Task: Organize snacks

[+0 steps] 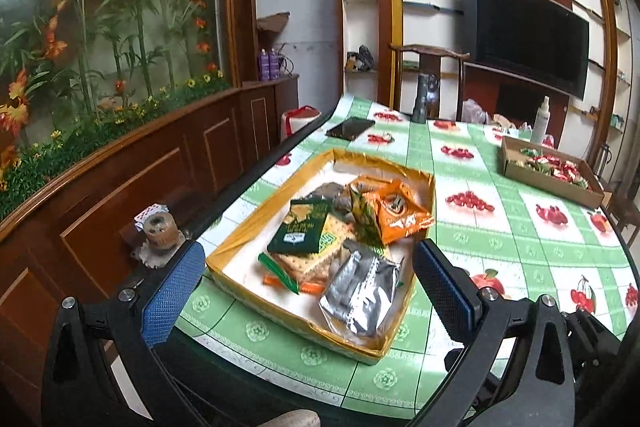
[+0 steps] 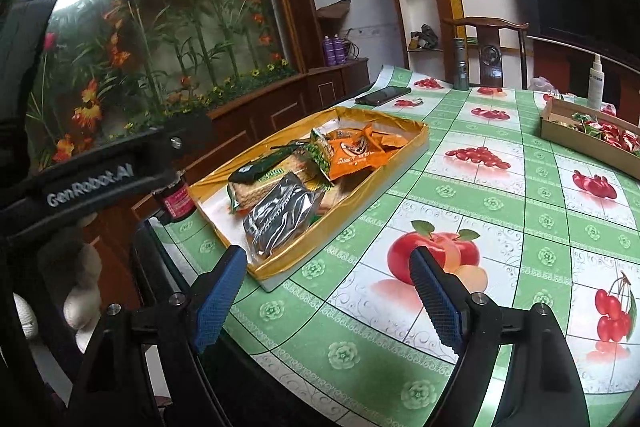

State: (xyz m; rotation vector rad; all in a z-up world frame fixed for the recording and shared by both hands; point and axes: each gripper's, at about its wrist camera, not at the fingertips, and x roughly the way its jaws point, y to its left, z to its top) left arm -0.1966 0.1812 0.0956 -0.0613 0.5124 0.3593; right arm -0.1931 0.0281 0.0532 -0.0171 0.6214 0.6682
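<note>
A gold-lined tray [image 1: 256, 223] on the green fruit-print table holds several snack packs: a silver foil pack [image 1: 360, 291] at its near end, a dark green cracker pack [image 1: 300, 231] in the middle, an orange pack [image 1: 400, 211] farther back. My left gripper [image 1: 308, 287] is open and empty, hovering over the tray's near end with the silver pack between its blue pads. In the right wrist view the tray [image 2: 400, 151] and silver pack [image 2: 276, 215] lie ahead to the left. My right gripper [image 2: 328, 299] is open and empty above the tablecloth, beside the tray's near corner.
A cardboard box [image 1: 548, 179] of red and green wrapped sweets sits at the far right, also in the right wrist view [image 2: 580, 143]. A black phone [image 1: 350, 127], a dark flashlight [image 1: 422, 99] and a white spray bottle [image 1: 540, 119] stand at the far side. The table edge runs along the left.
</note>
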